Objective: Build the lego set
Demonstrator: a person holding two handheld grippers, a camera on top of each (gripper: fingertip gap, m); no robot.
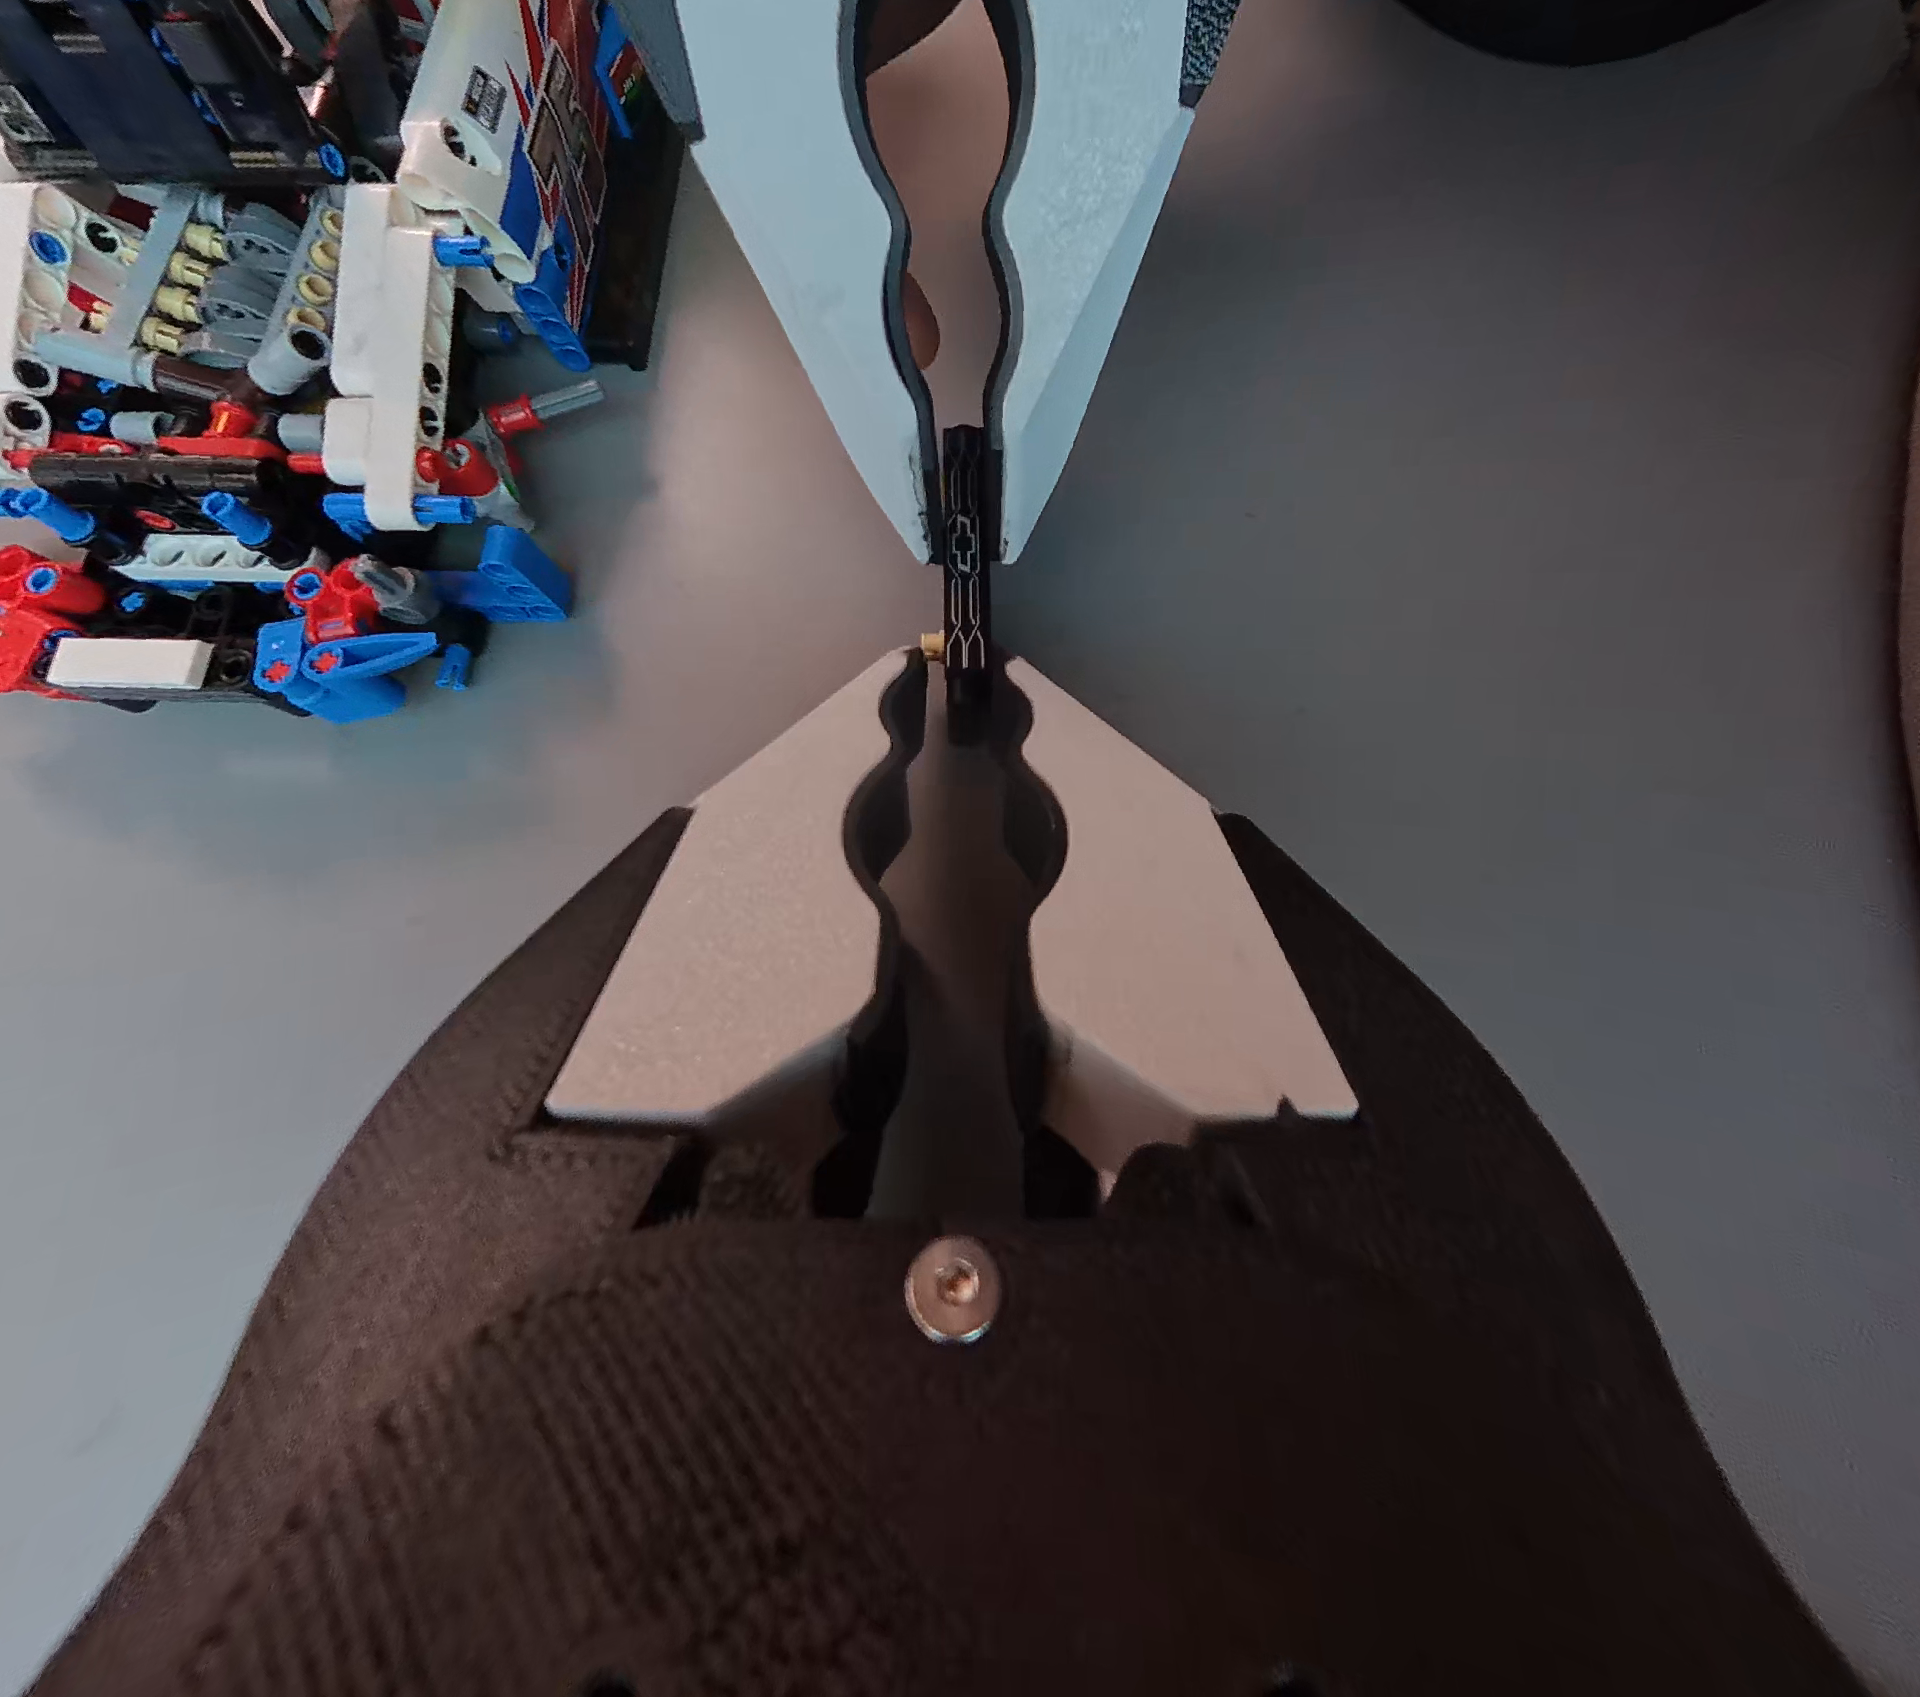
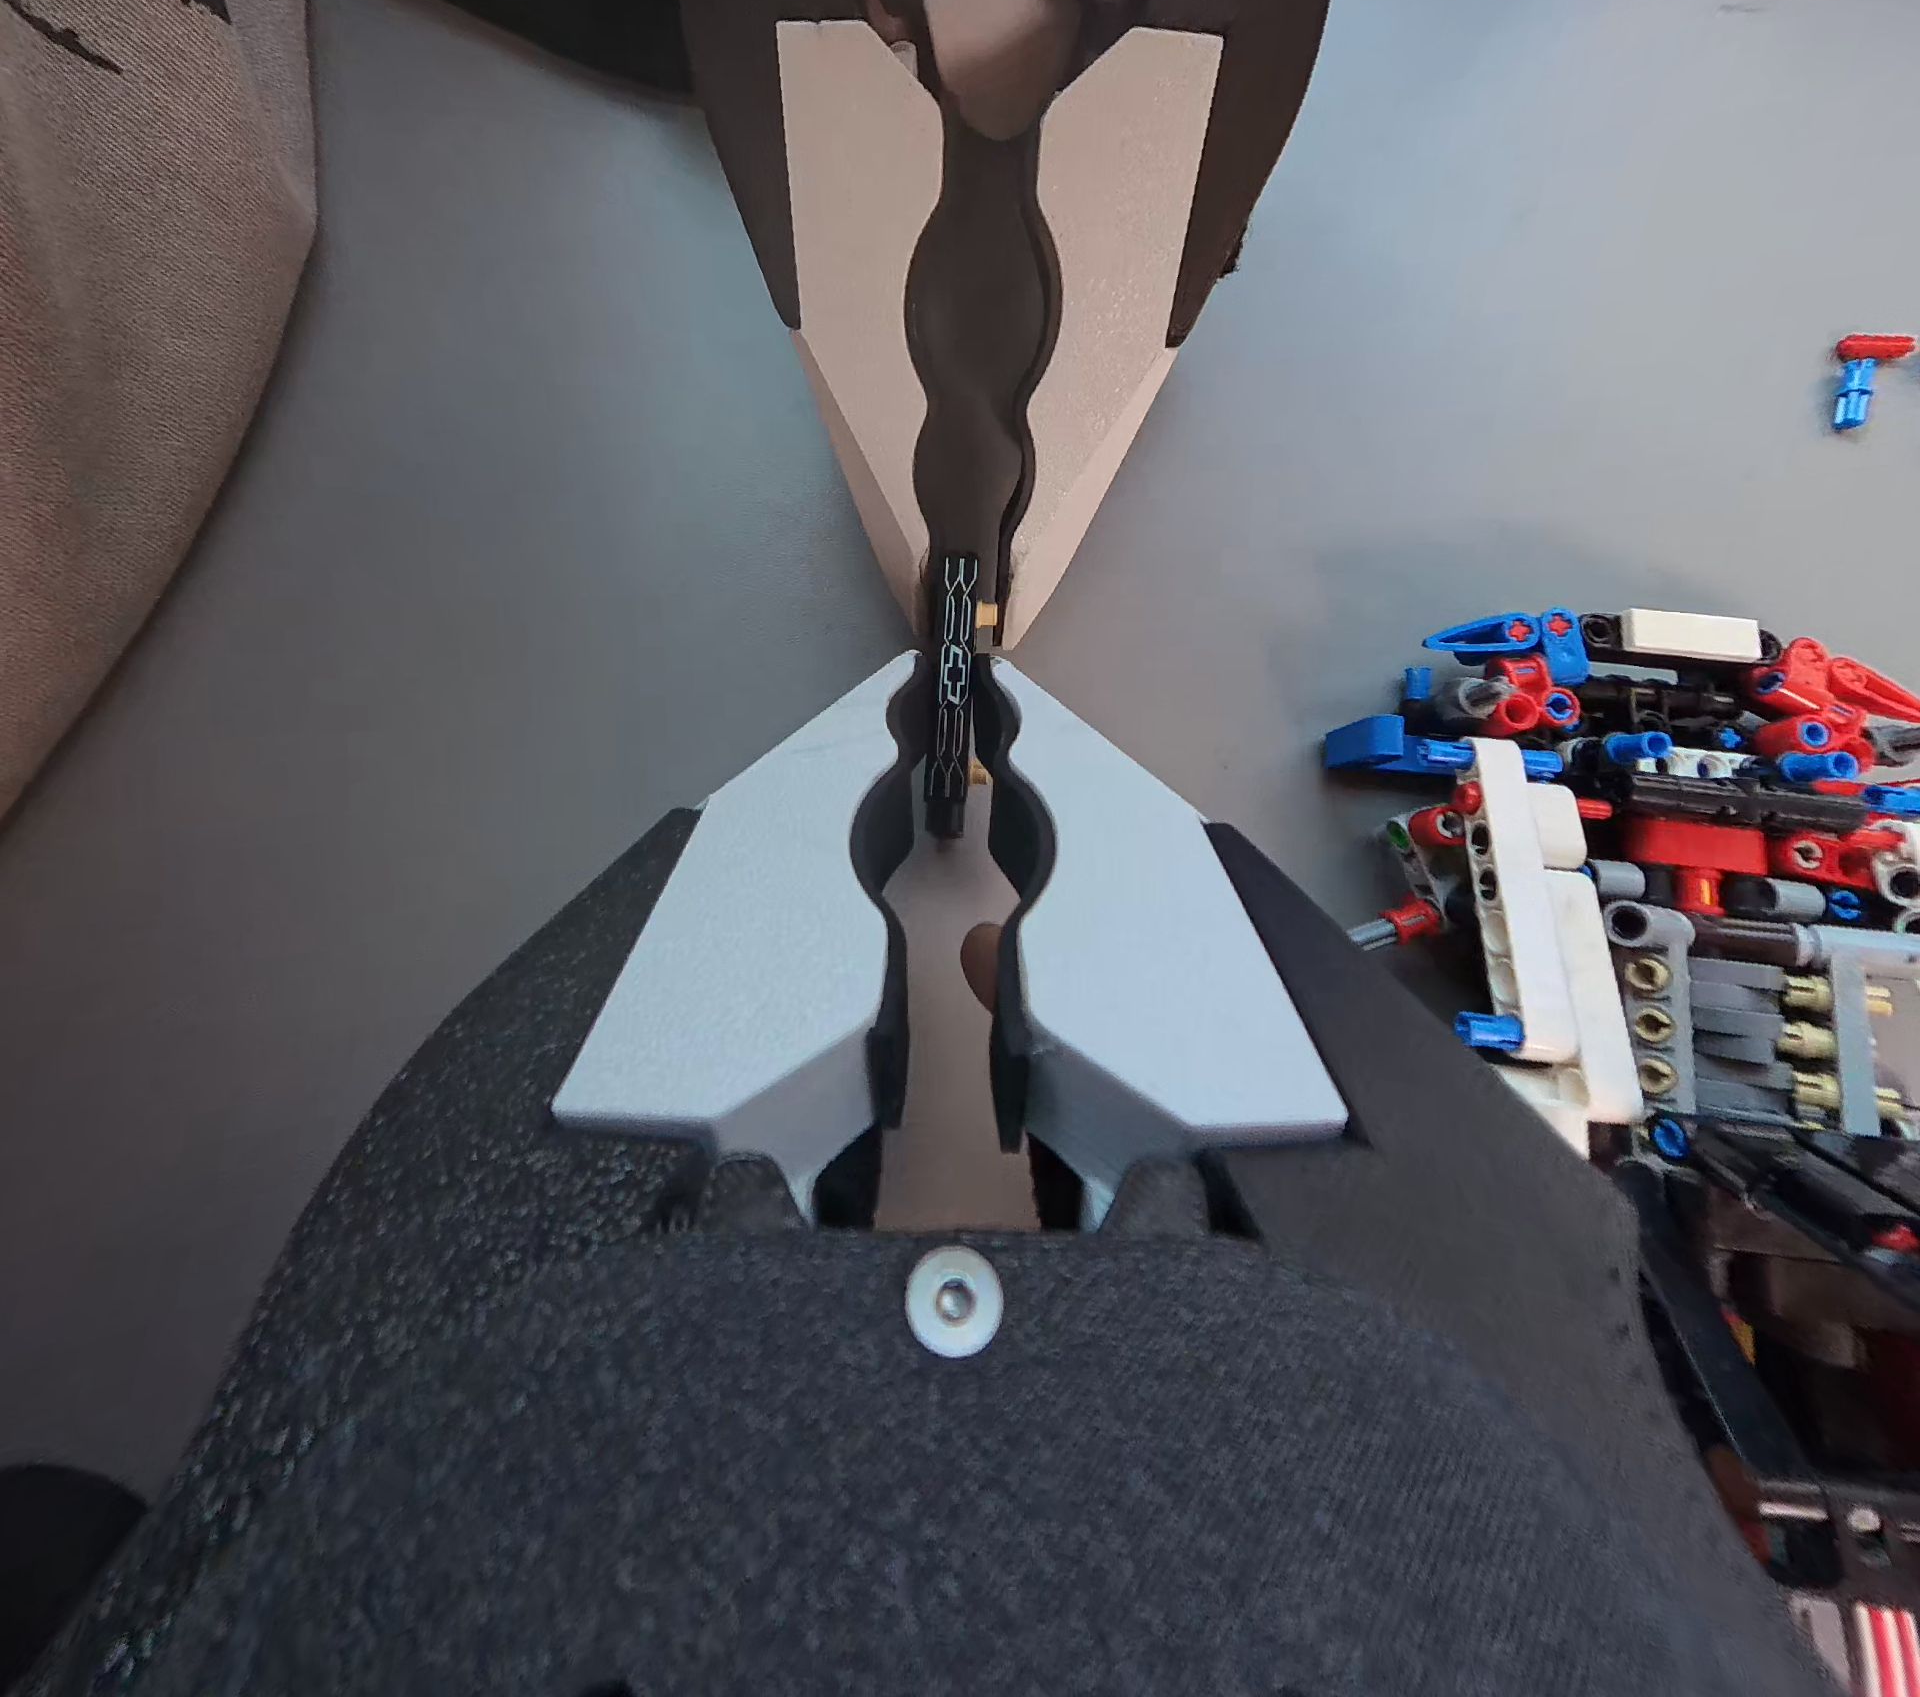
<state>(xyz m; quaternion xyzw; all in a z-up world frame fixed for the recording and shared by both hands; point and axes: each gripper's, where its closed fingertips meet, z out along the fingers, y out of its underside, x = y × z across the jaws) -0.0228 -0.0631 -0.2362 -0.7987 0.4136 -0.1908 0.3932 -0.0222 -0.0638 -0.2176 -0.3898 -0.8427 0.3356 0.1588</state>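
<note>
My left gripper (image 1: pixel 964 676) and right gripper (image 2: pixel 956 671) meet tip to tip — both clamped on 1 black printed beam (image 2: pixel 957 691). The lego model (image 2: pixel 1662 868) sits beside them.

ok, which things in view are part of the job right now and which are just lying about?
In the job:
- black printed beam, held at both ends
- left gripper, shut on it
- right gripper, shut on it
- part-built model, standing alongside

Lying about:
- loose red and blue pins on the grey table
- beige fabric at the table edge
</note>
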